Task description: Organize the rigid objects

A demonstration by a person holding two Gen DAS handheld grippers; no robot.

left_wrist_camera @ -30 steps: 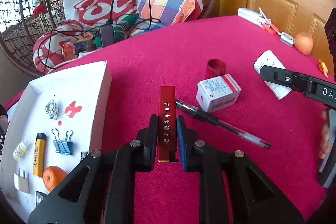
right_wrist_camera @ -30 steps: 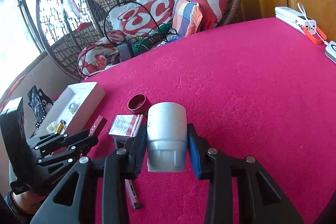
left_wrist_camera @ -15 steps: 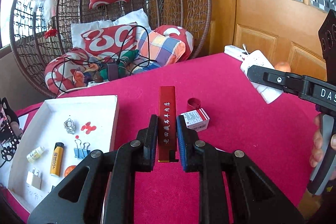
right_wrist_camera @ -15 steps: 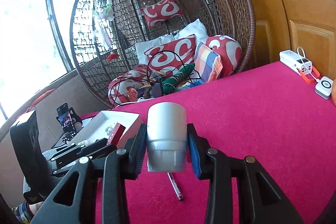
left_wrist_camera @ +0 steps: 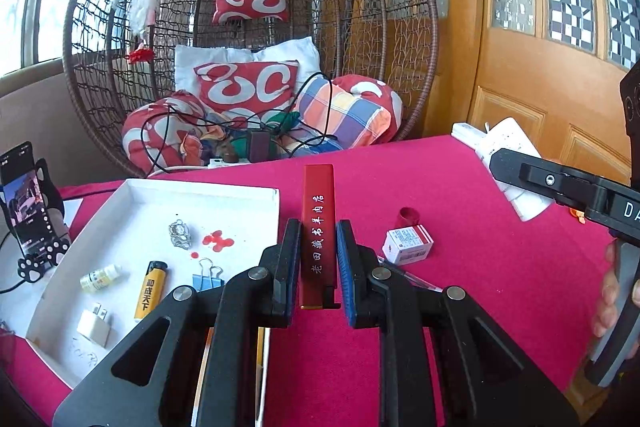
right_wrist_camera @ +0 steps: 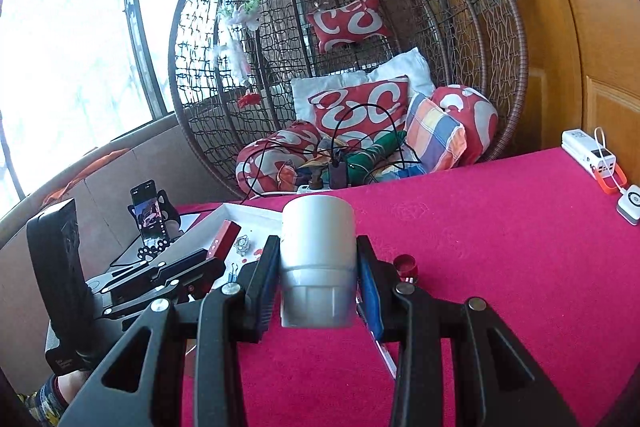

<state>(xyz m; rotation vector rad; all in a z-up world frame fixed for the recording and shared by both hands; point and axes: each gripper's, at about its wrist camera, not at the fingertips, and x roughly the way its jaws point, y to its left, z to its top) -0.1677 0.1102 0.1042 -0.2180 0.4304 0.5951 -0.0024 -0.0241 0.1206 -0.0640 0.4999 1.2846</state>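
Observation:
My left gripper [left_wrist_camera: 319,247] is shut on a long red box with white characters [left_wrist_camera: 319,223], held above the red tablecloth beside the white tray [left_wrist_camera: 224,193]. My right gripper [right_wrist_camera: 318,263] is shut on a grey-white plastic cup [right_wrist_camera: 318,259], lifted over the cloth. In the right wrist view the left gripper [right_wrist_camera: 208,259] with the red box [right_wrist_camera: 224,237] hangs by the tray [right_wrist_camera: 256,211]. In the left wrist view the right gripper's finger [left_wrist_camera: 560,187] crosses the right side, with the white cup [left_wrist_camera: 512,147] behind it.
The tray holds a yellow lighter [left_wrist_camera: 150,289], a blue binder clip [left_wrist_camera: 208,277], a small bottle [left_wrist_camera: 100,277] and a white plug [left_wrist_camera: 94,327]. On the cloth lie a small medicine box [left_wrist_camera: 408,247], a red cap [left_wrist_camera: 409,217] and a pen [left_wrist_camera: 416,281]. A phone on a stand [left_wrist_camera: 26,211] stands left.
Both grippers rose and tilted upward with their objects still held; the tray and table items slid lower in view and the hanging wicker chair now fills the background.

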